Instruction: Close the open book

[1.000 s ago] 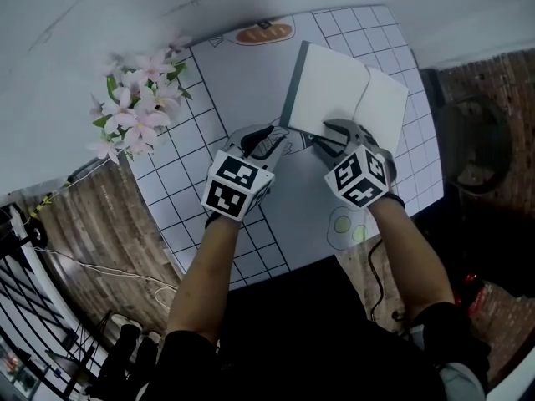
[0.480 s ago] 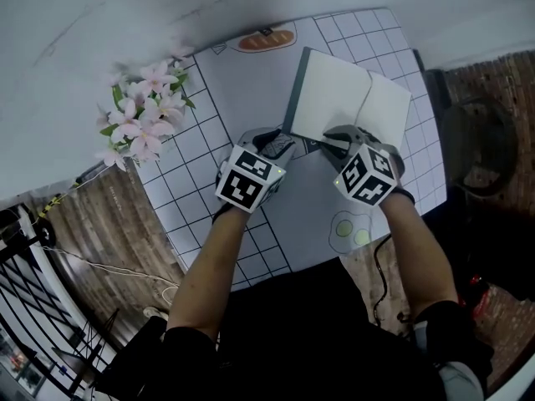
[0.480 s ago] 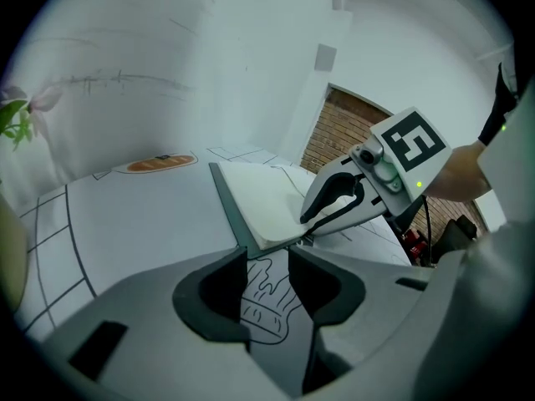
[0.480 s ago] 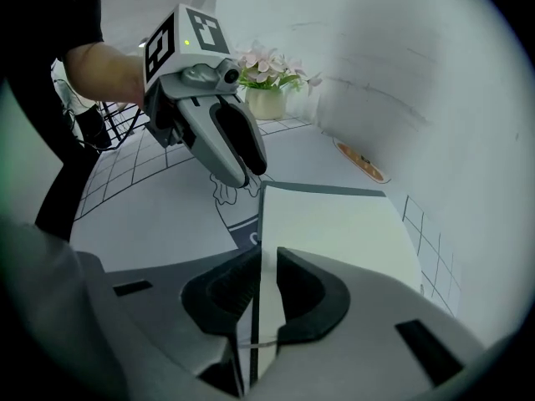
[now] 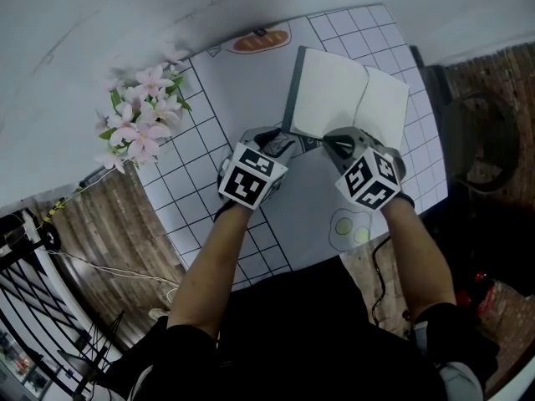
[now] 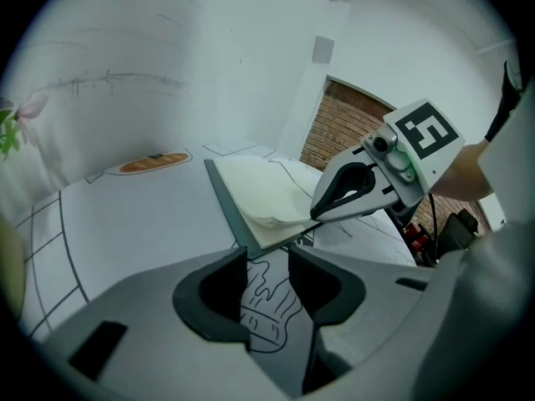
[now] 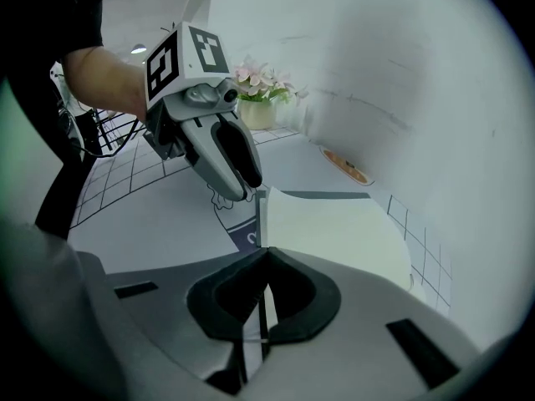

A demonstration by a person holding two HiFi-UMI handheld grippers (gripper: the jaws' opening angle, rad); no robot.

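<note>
The open book [image 5: 347, 98] lies flat on the printed mat, white pages up, its grey cover showing along the left edge. My right gripper [image 5: 331, 144] is at the book's near edge. Its jaws have just been closing, and in the right gripper view the gripper [image 7: 266, 251] is shut with a thin sheet of the book [image 7: 334, 224] between its pads. My left gripper [image 5: 288, 144] hovers just left of the book's near-left corner. Its jaws have just been opening, and in the left gripper view the gripper [image 6: 267, 256] is open over the mat, nothing between its pads, with the book [image 6: 259, 195] just beyond.
A pot of pink flowers [image 5: 138, 115] stands at the mat's far left corner. The mat [image 5: 192, 199] has a grid border, a bread picture [image 5: 261, 38] at the back and an egg drawing [image 5: 347, 228] near the front edge. A white wall rises behind.
My left gripper has slid right toward the book's near-left corner and its jaws have spread. The right gripper's jaws have shut at the book's near edge. The book has not moved.
</note>
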